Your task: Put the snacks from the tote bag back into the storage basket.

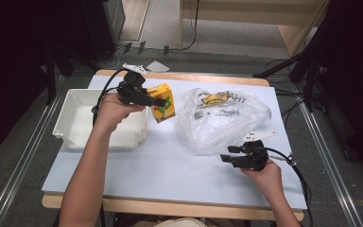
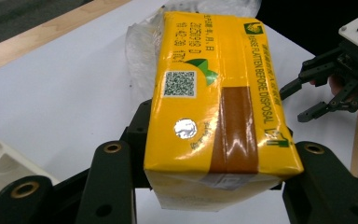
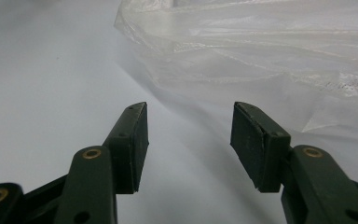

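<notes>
A yellow drink carton with green print is held above the table, between the white tub and the plastic bag. My left gripper is shut on the carton, which sits between its two black jaws in the left gripper view. A clear plastic bag with printed items inside lies crumpled on the table's right half. My right gripper rests low by the bag's near edge, open with nothing between its pads; the bag lies just ahead of it.
A white plastic tub sits at the table's left side, under my left forearm. The white tabletop ends in a wooden edge near me. My right gripper appears far off in the left gripper view.
</notes>
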